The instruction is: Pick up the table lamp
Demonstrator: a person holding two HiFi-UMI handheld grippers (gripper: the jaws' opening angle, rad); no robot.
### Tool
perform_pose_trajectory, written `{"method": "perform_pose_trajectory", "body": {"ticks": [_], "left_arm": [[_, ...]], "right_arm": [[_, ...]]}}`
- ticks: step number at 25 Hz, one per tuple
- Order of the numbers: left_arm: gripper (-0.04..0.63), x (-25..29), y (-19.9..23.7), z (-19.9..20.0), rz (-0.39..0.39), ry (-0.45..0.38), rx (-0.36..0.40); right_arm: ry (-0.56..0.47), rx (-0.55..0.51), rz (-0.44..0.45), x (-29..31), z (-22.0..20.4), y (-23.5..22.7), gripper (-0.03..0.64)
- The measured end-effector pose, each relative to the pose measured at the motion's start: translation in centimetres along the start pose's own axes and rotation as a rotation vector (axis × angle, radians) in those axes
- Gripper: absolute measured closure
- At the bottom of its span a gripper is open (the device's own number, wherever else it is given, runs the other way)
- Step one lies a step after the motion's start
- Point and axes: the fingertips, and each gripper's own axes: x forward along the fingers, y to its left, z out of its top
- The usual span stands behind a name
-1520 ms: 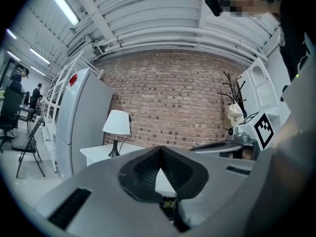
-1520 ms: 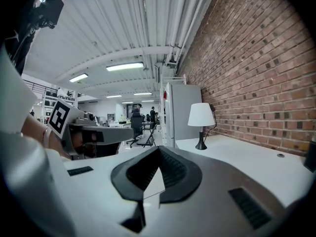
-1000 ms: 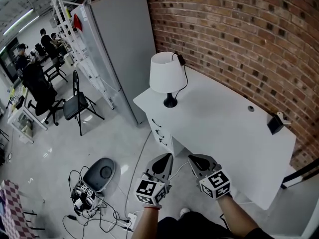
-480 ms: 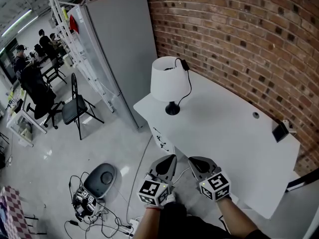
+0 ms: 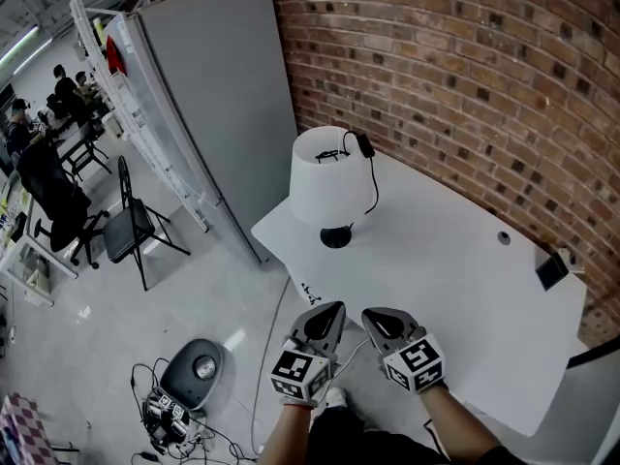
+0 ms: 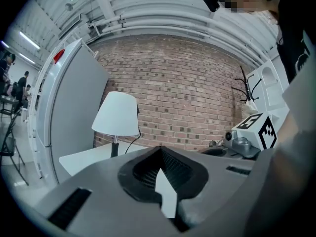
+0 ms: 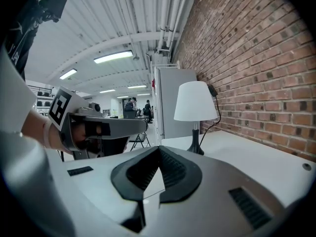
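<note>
Open table (image 5: 455, 284) before the lamp (image 5: 329, 177) — brick wall (image 5: 465, 76) behind; cabinet (image 5: 213, 95) left.

White lamp (image 5: 327, 177) (black base (image 5: 336, 237)), white table (image 5: 441, 274) — red-brick wall (image 5: 465, 76)

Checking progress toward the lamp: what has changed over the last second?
The left tool and right tool have come forward together toward the table lamp, which now looks nearer. Nothing was taken hold of. Both tools stay shut and empty, side by side. The lamp stays upright and untouched on the white desk.

White table (image 5: 465, 289) stands along brick wall (image 5: 465, 76), beside cabinet (image 5: 218, 95).
</note>
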Motion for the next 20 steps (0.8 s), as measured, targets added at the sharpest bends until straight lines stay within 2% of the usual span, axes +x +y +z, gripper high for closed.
{"method": "perform_pose_trajectory", "body": {"ticks": [9,17,20], "left_arm": [[0.592,3.7,5.3,-0.3,-0.061,0.033,-0.025],[0.592,6.4,7.5,-1.6,-0.164,0.066,-0.059],[0.592,7.6,8.2,-2.2,-0.177,0.082,-0.077]], "right_arm": [[0.036,0.025,-0.038,6.1,0.3,-2.3,0.617],[0.044,0.054,-0.080,10.2,0.0,-4.0,0.617],[0.052,0.060,-0.094,11.2,-0.1,-4.7,0.617]]}}
